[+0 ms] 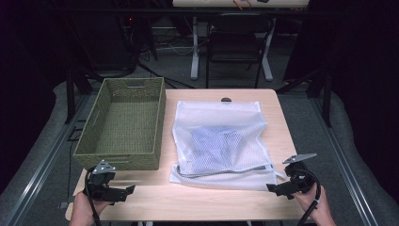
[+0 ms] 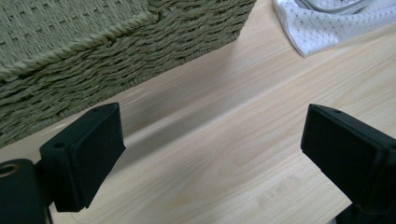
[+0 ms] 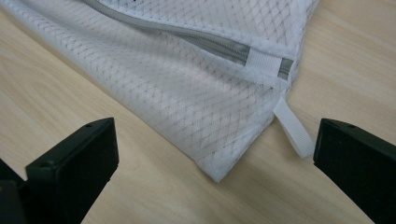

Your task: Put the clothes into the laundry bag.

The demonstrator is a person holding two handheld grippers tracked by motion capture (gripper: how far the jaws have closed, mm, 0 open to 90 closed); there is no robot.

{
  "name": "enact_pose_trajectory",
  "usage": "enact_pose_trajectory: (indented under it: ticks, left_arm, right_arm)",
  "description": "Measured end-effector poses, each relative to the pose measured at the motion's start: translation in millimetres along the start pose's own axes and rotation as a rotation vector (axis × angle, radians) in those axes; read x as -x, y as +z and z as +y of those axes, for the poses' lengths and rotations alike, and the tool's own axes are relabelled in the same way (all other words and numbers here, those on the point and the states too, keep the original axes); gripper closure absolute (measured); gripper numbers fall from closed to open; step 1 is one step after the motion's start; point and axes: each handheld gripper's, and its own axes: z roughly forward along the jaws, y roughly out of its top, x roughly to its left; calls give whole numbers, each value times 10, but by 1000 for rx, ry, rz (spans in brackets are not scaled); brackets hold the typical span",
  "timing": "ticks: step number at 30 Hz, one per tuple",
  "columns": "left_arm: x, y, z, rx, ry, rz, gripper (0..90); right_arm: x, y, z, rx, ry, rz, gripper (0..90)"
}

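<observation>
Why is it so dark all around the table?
High view: light falls on the table, the room behind stays dim. Left gripper view: the basket casts a soft shadow on the wood. Right gripper view: the mesh bag looks sharp, the black fingers slightly blurred.

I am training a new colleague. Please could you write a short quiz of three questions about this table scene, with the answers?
1. True or false: the woven basket has clothes inside it.
2. What lies directly in front of the right gripper?
A. the basket's handle
B. a corner of the white mesh bag, with its zipper end and loop tab
C. a chair leg
3. Fill in: the left gripper has its jaws ____ over bare table.

Key
1. False; in the high view the basket looks empty.
2. B
3. open, with nothing between them.
</observation>
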Motion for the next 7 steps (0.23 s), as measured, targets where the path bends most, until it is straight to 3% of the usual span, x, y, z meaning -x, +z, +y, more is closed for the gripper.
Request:
enact_pose_trajectory:
  ticks: [7]
  left_arm:
    - [23, 71, 18, -13, 24, 16, 32]
  right_arm:
    - [6, 12, 8, 0, -10, -15, 0]
